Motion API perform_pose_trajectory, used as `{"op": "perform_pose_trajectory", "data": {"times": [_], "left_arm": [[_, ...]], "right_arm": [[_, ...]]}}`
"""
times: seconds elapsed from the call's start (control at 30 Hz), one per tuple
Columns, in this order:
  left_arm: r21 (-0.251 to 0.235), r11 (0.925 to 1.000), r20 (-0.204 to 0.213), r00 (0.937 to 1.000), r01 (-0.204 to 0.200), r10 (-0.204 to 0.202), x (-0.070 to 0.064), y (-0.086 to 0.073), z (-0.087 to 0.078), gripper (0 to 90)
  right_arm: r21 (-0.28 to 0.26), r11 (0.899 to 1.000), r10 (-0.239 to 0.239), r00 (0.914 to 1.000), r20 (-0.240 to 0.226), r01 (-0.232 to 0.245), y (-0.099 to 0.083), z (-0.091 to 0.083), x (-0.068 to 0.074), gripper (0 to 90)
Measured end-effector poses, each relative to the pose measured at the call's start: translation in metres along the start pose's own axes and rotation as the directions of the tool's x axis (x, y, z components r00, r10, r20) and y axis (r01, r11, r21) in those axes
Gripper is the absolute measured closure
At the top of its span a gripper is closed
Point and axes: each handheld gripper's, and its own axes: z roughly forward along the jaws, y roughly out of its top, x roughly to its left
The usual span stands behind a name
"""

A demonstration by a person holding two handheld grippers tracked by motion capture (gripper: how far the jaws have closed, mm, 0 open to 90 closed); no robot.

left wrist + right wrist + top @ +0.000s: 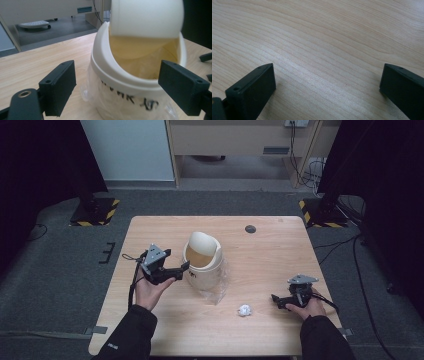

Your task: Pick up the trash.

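Observation:
A small cream waste bin (202,261) with a tilted swing lid stands mid-table on a clear plastic bag (218,290). My left gripper (184,267) is just left of it, open, its jaws reaching toward the bin's rim. In the left gripper view the bin (125,75) sits between the wide-apart jaws, and black writing shows on its side. A crumpled white paper ball (244,310) lies near the table's front. To its right, low over the wood, my right gripper (277,301) is open, with bare table (324,57) between its jaws.
The wooden table (165,330) has a round grey cable grommet (250,228) near its far edge. Beyond the table lie grey carpet, two black stands with yellow-striped bases (95,212), and a wooden cabinet (240,140).

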Motion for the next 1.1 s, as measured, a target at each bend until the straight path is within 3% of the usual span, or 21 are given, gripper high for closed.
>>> {"op": "perform_pose_trajectory", "data": {"times": [0.1, 0.4, 0.77, 1.1], "left_arm": [[-0.008, 0.9999, 0.011, 0.9999, 0.008, -0.008, -0.001, -0.010, -0.014, 14.2], [0.006, 1.0000, 0.037, 0.9993, 0.003, -0.003, -0.012, -0.027, -0.029, 14.1], [0.070, 0.9974, 0.059, 0.9982, -0.017, 0.013, -0.020, -0.045, -0.018, 14.1], [0.140, 0.9886, 0.132, 0.9906, -0.054, 0.035, -0.043, -0.058, -0.009, 15.8]], "right_arm": [[0.000, 1.000, 0.000, 1.0000, 0.000, 0.000, 0.000, 0.000, 0.000, 0.5], [0.000, 1.000, 0.000, 1.0000, 0.000, 0.000, 0.000, 0.000, 0.000, 0.5], [0.000, 1.000, 0.000, 1.0000, -0.001, 0.000, 0.000, 0.000, 0.000, 0.5], [0.001, 1.000, -0.001, 1.0000, -0.002, 0.001, 0.000, 0.000, 0.000, 0.5]]}}
